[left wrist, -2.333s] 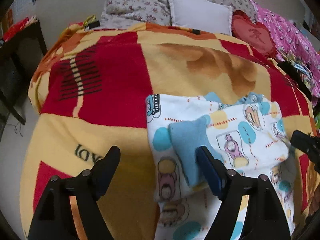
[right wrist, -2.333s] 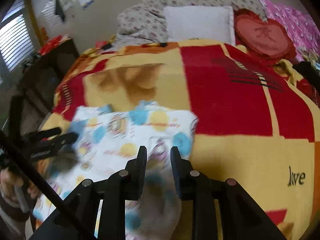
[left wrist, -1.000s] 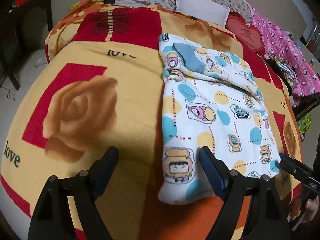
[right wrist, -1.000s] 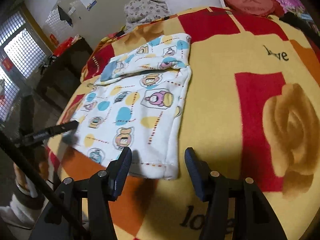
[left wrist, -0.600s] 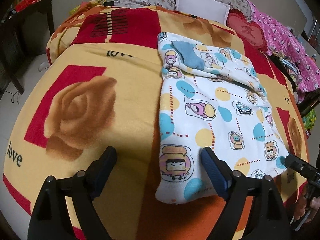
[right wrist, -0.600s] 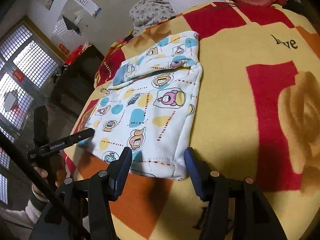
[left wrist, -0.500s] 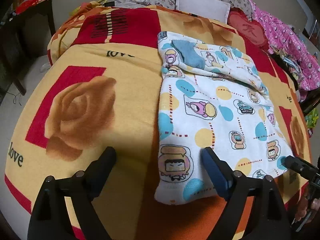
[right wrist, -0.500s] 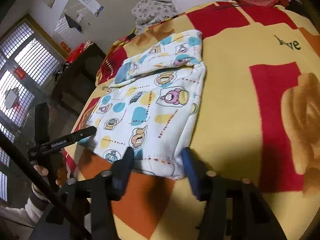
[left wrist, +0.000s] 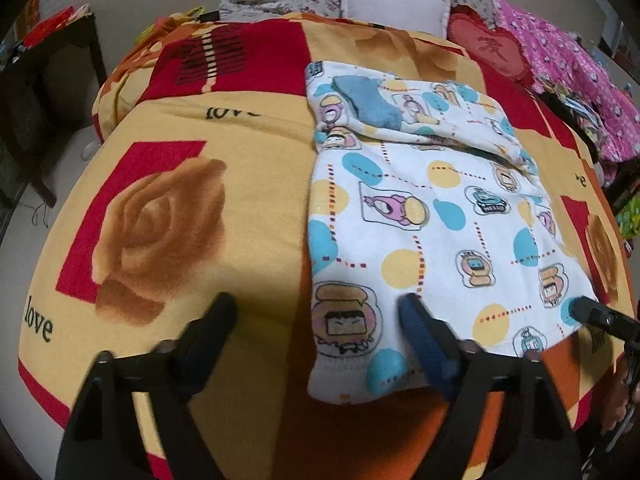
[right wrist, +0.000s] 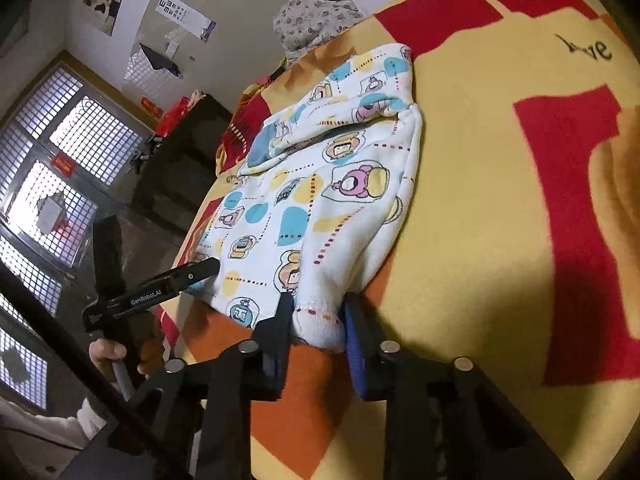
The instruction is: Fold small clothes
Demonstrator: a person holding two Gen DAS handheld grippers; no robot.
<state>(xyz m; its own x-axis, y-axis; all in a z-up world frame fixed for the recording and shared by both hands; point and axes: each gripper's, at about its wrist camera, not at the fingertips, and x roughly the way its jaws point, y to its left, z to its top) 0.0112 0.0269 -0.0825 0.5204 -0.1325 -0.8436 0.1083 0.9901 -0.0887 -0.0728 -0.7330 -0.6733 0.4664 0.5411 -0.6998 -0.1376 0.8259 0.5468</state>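
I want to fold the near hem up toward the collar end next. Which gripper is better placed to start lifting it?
Right. The right gripper already has the near corner of the printed garment between its fingers. The left gripper is wide open, straddling the other corner without gripping it.

The left wrist view looks low along its own fingers from the foot of the bed, facing the pillows. The right wrist view sits nearer, tilted, probably at the garment's opposite near corner, facing the window. Both share the printed garment and blanket.
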